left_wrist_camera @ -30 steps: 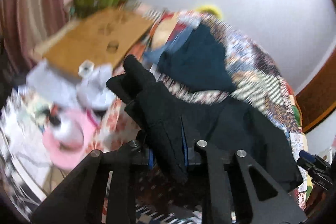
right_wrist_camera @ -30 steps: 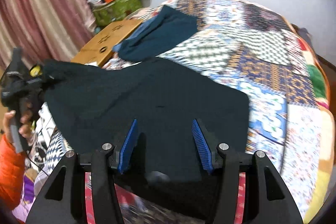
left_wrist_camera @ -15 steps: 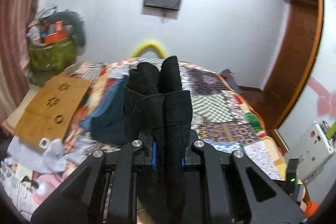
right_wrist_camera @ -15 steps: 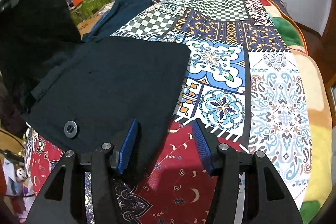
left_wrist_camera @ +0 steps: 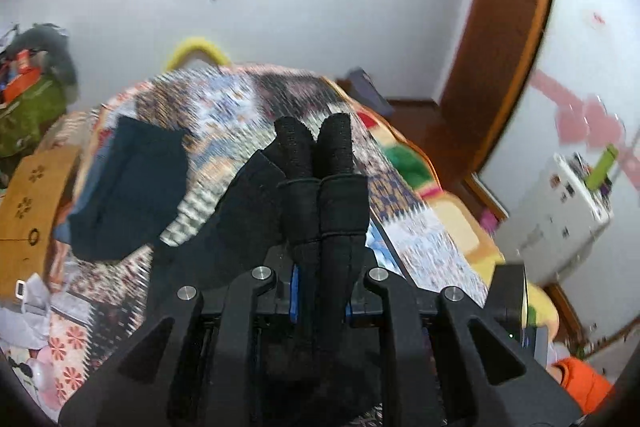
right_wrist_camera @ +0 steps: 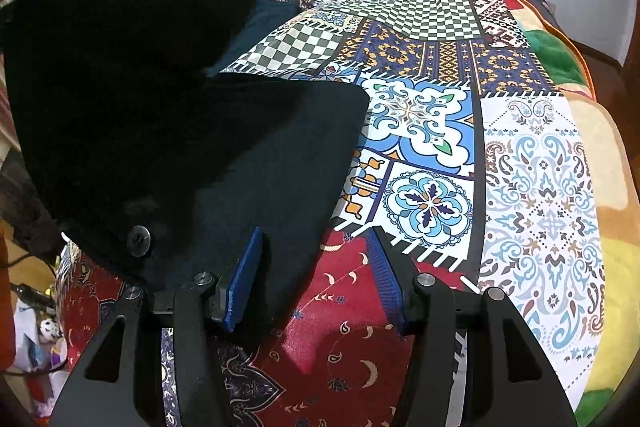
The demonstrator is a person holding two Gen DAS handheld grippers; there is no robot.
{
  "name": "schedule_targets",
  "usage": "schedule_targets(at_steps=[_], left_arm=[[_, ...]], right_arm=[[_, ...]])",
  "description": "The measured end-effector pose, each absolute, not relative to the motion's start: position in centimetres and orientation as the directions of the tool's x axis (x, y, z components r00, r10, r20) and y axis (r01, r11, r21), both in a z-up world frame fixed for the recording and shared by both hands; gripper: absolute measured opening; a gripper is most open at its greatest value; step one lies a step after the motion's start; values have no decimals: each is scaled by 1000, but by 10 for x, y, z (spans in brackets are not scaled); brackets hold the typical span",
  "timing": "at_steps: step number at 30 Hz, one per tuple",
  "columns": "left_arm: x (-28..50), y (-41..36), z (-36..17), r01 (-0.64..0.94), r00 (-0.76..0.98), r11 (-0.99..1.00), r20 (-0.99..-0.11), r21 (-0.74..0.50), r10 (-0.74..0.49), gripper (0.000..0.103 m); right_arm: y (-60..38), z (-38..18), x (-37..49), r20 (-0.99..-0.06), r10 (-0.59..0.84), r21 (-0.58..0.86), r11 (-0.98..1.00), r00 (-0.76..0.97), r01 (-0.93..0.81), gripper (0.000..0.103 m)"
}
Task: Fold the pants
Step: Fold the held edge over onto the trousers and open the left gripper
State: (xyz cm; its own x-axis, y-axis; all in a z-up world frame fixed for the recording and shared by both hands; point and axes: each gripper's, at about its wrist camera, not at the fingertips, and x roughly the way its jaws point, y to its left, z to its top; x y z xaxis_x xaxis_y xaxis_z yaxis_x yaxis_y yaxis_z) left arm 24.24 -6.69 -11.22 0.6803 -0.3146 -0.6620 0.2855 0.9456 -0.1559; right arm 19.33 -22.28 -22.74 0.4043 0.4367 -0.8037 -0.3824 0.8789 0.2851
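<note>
The patchwork bedspread point(right_wrist_camera: 532, 163) extends ahead of both tongs and fills most of the right wrist view. The black pants point(right_wrist_camera: 248, 163) lie on it ahead and to the left of the right tongs point(right_wrist_camera: 316, 275); one part lies flat, with a straight edge ending beside a blue floral patch, and another part is lifted into a dark mass at upper left. The right tongs are open, with nothing gripped: the left blue pad point(right_wrist_camera: 244, 279) sits over the pants' near edge and the other over red fabric. The left tongs point(left_wrist_camera: 322, 291) are closed on a bunched fold of the pants point(left_wrist_camera: 320, 187), which rises upright between the jaws. Beyond and left of them lies a dark teal garment point(left_wrist_camera: 132, 183). A button point(right_wrist_camera: 139, 241) on the pants lies left of the right tongs.
</note>
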Motion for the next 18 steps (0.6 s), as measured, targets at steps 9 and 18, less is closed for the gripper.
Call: schedule_targets(at_steps=[9,18], left_arm=[[234,-88,-150,350,520,920,-780,-177,-348,16],[219,-98,-156,364,484,916,-807,-167,-339,83]], right_arm=[[-225,-227,191,-800,440,288,878,408,-383,50],[-226,-227,190,-800,439,287,879,410,-381,50]])
